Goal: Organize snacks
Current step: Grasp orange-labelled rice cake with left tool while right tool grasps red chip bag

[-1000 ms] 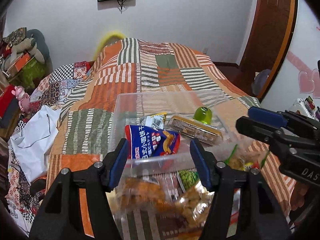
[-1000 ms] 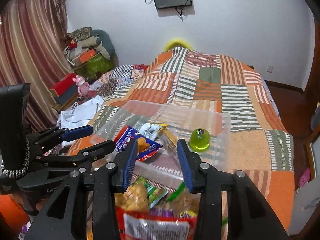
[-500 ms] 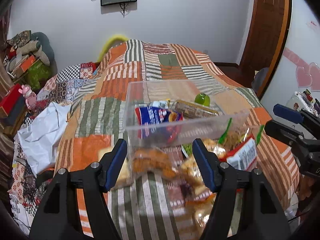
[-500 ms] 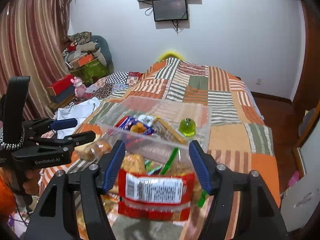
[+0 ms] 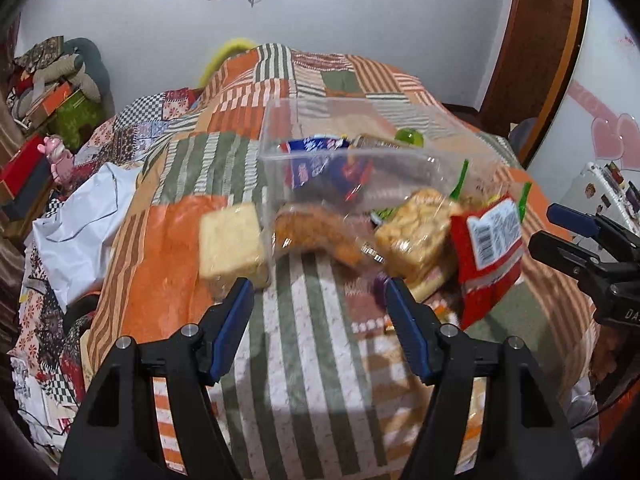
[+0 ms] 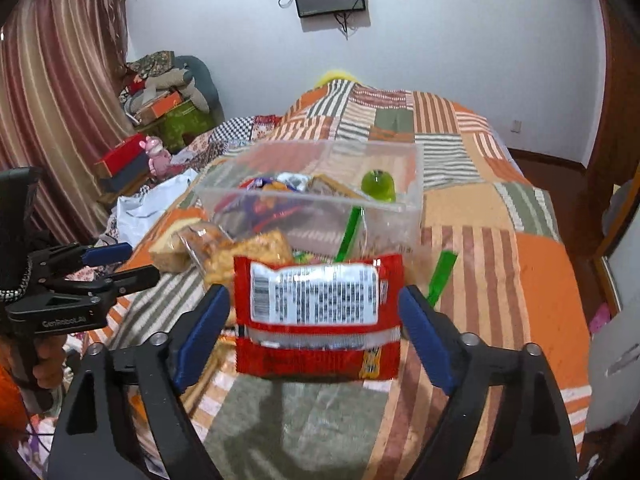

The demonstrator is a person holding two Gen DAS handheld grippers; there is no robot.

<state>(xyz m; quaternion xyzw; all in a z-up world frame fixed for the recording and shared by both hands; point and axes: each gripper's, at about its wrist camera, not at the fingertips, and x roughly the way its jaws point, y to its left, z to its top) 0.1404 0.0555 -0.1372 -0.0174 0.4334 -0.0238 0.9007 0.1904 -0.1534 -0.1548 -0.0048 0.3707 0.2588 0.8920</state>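
Note:
A clear plastic bin point(image 5: 360, 148) point(image 6: 312, 192) sits on the patchwork bed and holds a blue snack bag point(image 5: 316, 156), a brown bar and a green jelly cup point(image 6: 378, 186). In front of it lie loose snacks: a pale cake slice point(image 5: 232, 244), an orange snack pack point(image 5: 316, 236), a cracker pack point(image 5: 416, 232) and a red packet point(image 6: 320, 304) point(image 5: 488, 248). My left gripper point(image 5: 320, 308) is open and empty, just short of the pile. My right gripper point(image 6: 312, 312) is open with the red packet between its fingers, apart from both pads.
The bed's patchwork quilt point(image 6: 480, 208) spreads around the bin. White cloth point(image 5: 76, 228) and boxes with a pink toy point(image 6: 154, 152) lie at the left. A wooden door point(image 5: 536, 40) stands at the right. Green stick packs point(image 6: 440, 276) lie by the bin.
Both grippers have pulled back from the bin toward the bed's near end. The loose snack pile now shows in full in front of them. Both stay open.

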